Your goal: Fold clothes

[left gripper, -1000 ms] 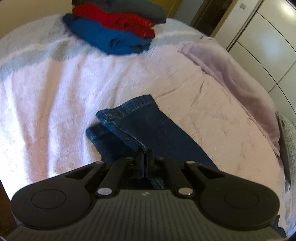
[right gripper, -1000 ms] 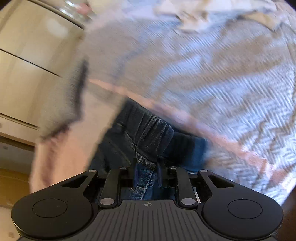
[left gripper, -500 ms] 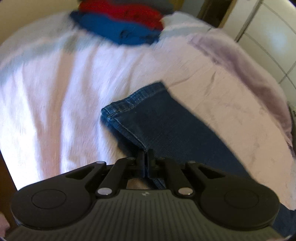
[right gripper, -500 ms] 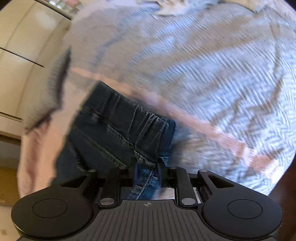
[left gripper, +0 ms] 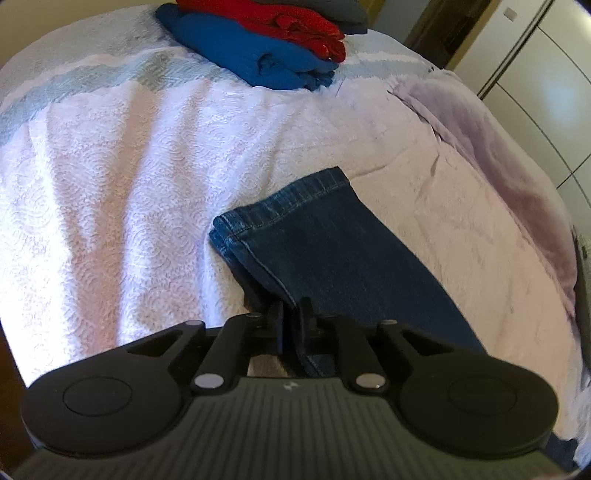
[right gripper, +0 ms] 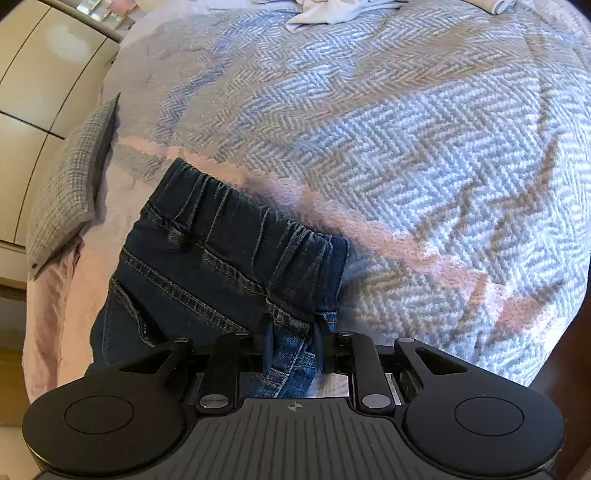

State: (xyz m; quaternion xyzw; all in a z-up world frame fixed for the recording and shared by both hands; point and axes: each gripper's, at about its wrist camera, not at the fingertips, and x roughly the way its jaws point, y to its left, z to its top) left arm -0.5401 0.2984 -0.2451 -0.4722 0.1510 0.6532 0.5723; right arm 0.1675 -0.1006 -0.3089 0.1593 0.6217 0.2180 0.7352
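Bed point(left gripper: 110, 192) with clothes on it.
Pale pink cover, grey-blue herringbone blanket point(right gripper: 406, 147) across one end. Jeans point(left gripper: 332, 254) lie flat on cover, hem toward folded stack point(left gripper: 258, 48) of blue, red, grey. Lilac throw point(left gripper: 498, 166) at edge; grey cushion point(right gripper: 70, 192); white cloth point(right gripper: 325, 11) far off.

Black ribbed tool point(left gripper: 291, 317), silver pivot screws

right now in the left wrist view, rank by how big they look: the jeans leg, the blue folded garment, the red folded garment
1. jeans leg, though it lies nearest the camera, which inflates it
2. blue folded garment
3. red folded garment, partly cut off at the top edge, so its true size is unsure
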